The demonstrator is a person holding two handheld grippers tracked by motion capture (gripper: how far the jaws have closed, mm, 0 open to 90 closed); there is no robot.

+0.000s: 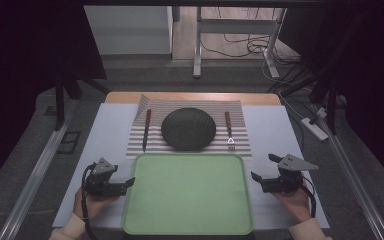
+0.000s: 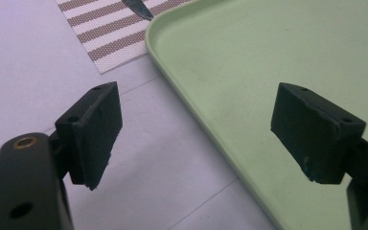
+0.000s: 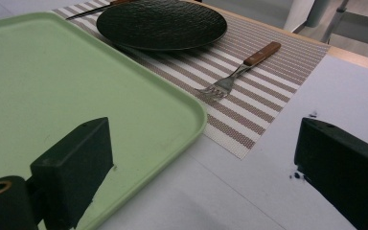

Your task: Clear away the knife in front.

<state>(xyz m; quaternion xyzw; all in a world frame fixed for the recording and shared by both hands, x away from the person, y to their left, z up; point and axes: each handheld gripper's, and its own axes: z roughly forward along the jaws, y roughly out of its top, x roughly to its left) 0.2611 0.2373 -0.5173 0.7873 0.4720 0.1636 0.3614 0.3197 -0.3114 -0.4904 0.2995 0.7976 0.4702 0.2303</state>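
Tray: a pale green tray (image 1: 145,210) with rounded corners is laid flat on the near half of the white table (image 1: 275,130), between the two grippers; nothing is seen on it.
Placemat: a brown-and-white striped placemat (image 1: 240,142) is spread just beyond the tray's far edge.
Plate: a round black textured plate (image 1: 188,128) is set in the middle of the placemat.
Knife: a wooden-handled knife (image 1: 146,129) is laid on the placemat to the left of the plate, blade toward the tray.
Fork: a wooden-handled fork (image 1: 229,130) is laid on the placemat to the right of the plate, tines toward the tray.
Left gripper: the left gripper (image 1: 125,182) is held in a hand just beside the tray's left edge; its jaws are spread wide, with one over the table and one over the tray.
Right gripper: the right gripper (image 1: 256,177) is held at the tray's right edge; its jaws are wide apart and nothing is gripped.
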